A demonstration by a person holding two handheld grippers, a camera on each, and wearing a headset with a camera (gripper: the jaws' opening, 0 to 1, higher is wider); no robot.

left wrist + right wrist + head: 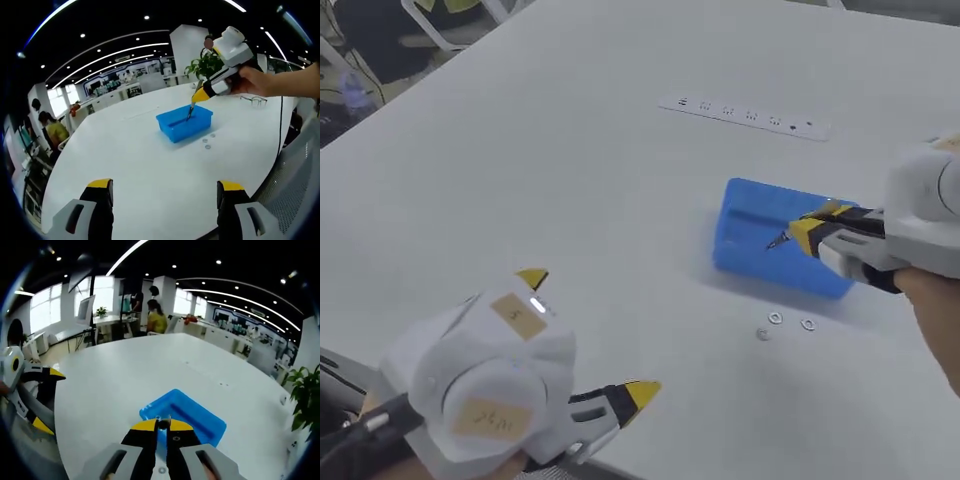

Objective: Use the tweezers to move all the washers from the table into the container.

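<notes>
Over the blue container (772,270), right gripper (808,232) clamps tweezers (779,240), tips down inside. Left gripper (587,335) jaws wide. Three washers (776,318) lie beside it.

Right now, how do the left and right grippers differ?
The left gripper is wide open, holding nothing; the right gripper is shut on the tweezers. The left gripper hangs over bare table; the right gripper is above the blue container, tweezers pointing in. Both have yellow tips.

White table (570,180), power strip (745,117), eyeglasses (253,100), potted plant (202,65)
</notes>
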